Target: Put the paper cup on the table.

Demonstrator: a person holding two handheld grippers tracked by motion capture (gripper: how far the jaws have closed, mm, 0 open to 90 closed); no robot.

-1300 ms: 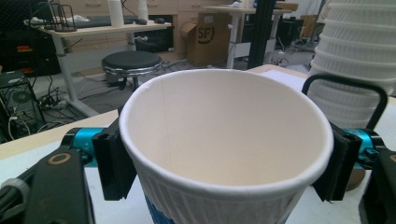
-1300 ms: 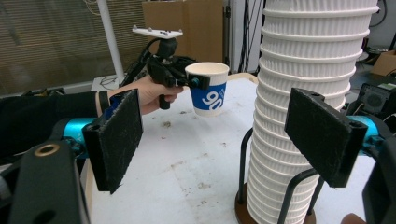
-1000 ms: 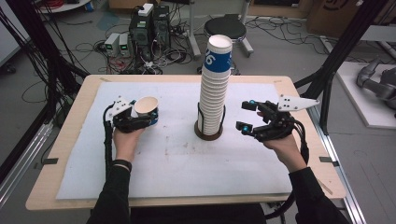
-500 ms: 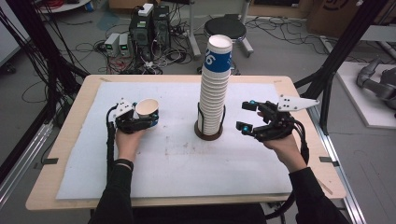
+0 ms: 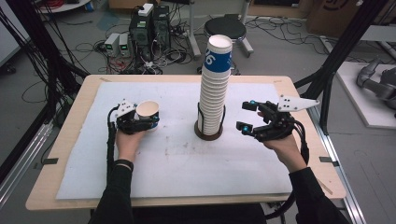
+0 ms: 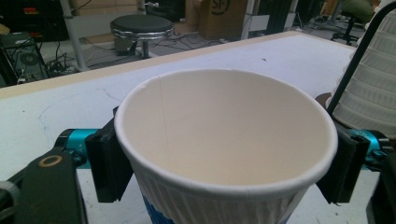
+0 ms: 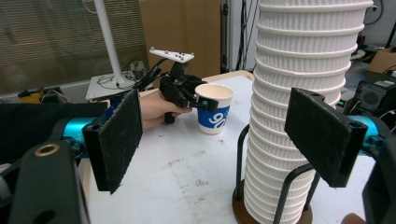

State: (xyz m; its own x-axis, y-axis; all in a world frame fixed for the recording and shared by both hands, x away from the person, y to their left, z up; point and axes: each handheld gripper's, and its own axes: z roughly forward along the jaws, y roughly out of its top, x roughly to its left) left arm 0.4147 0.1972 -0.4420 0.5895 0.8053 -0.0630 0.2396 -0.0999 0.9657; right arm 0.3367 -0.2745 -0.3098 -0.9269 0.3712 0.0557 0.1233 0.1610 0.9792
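Cables and computer boxes are cluttering the floor behind the wooden table (image 5: 70, 154), which is wearing a white sheet (image 5: 177, 163) over most of its top.

On that sheet the left gripper (image 5: 148, 122) is clamping a single paper cup (image 5: 147, 113) between its black pads (image 6: 108, 165), squeezing the wall just under the rim; the cup is sitting upright and empty, blue print showing on its side. From the right gripper view it is standing at or just above the sheet, well left of the tall stack of cups (image 5: 215, 84). That stack is rising from a round brown base with a wire holder (image 5: 208, 128) near the middle of the table. The right gripper (image 5: 247, 115) is waiting just to the right of the stack with its jaws spread wide and holding nothing, its pads (image 7: 116, 140) flanking the lower cups without touching them.

Judging from here, the thin cup could buckle or pop out if the squeeze is getting any harder. The tall stack looks top-heavy, so a nudge from the open gripper could tip it or lift several cups together.
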